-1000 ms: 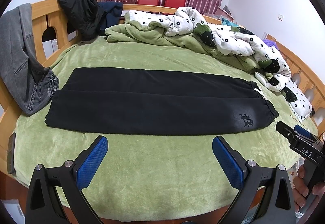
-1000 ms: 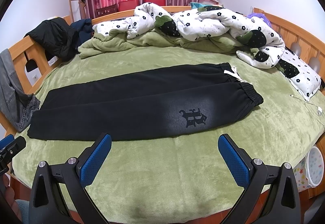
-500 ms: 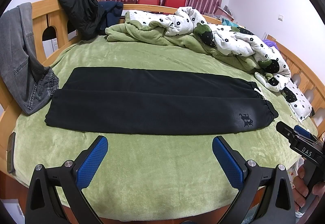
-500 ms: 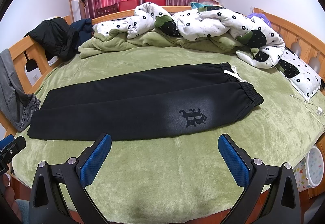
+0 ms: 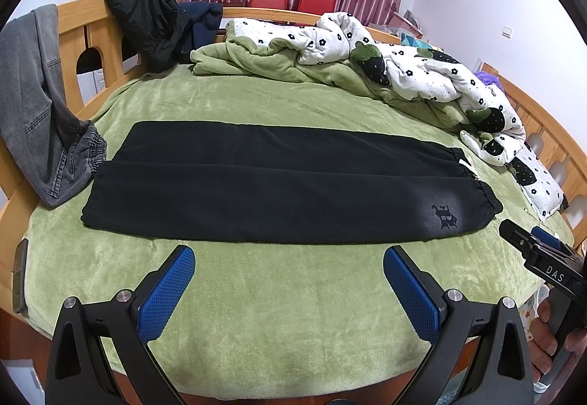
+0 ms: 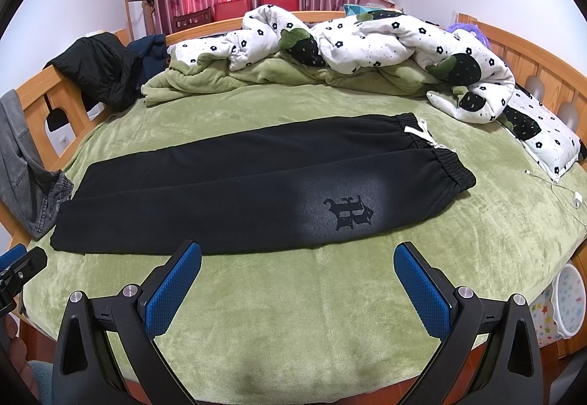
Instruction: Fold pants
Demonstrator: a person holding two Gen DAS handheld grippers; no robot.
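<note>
Both tools gape just short of the flat pants.

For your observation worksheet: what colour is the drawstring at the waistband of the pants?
White. The drawstring stands out against the black pants, clearest in the right wrist view.

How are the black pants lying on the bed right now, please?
Spread flat, unfolded: the black pants show both legs side by side at full length on the green blanket.
</note>
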